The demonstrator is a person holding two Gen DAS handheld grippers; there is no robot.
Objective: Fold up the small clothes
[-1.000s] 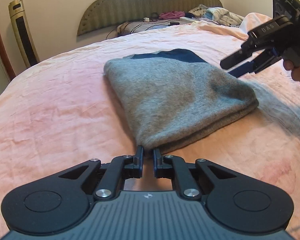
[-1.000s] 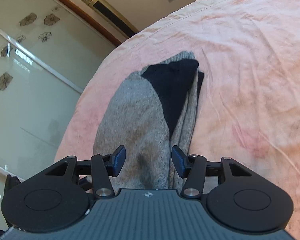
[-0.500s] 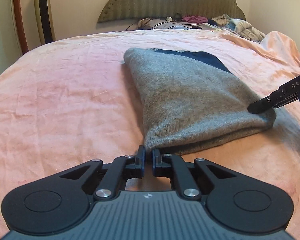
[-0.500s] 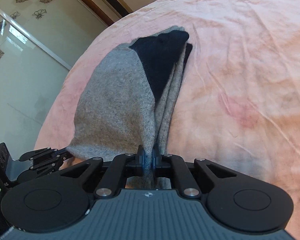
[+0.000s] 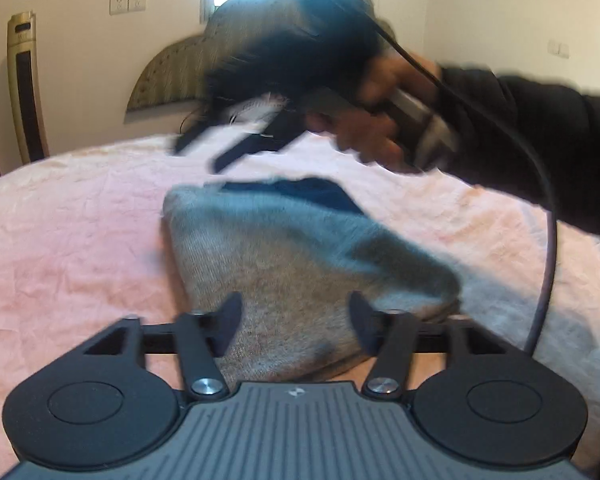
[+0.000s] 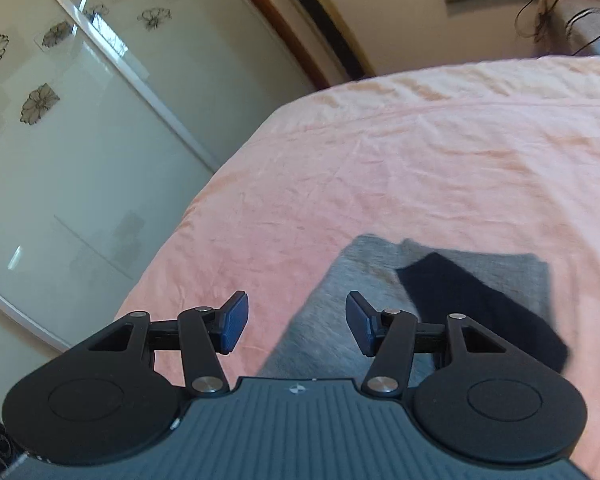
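A folded grey knit garment [image 5: 300, 264] with a dark navy patch [image 5: 300, 192] at its far end lies on the pink bed [image 5: 68, 240]. My left gripper [image 5: 294, 328] hovers over its near edge, jaws opening, pads apart and not pressing the cloth. My right gripper [image 5: 206, 152], blurred, hangs in the air above the garment's far end, held by a hand [image 5: 376, 132] in a dark sleeve. In the right wrist view the right gripper [image 6: 296, 324] is also opening, nothing between its pads, with the garment [image 6: 340, 320] and navy patch [image 6: 480, 308] below.
A padded headboard [image 5: 168, 80] stands at the far end of the bed. A tall gold appliance [image 5: 24, 88] stands by the left wall. Glass sliding doors [image 6: 80, 140] with flower prints lie beyond the bed's edge [image 6: 204, 200]. A black cable [image 5: 548, 240] trails from the right gripper.
Both grippers let go of the garment's near fold and opened. The right gripper rose and swung across above the garment's far end. The left gripper lifted slightly off the cloth.
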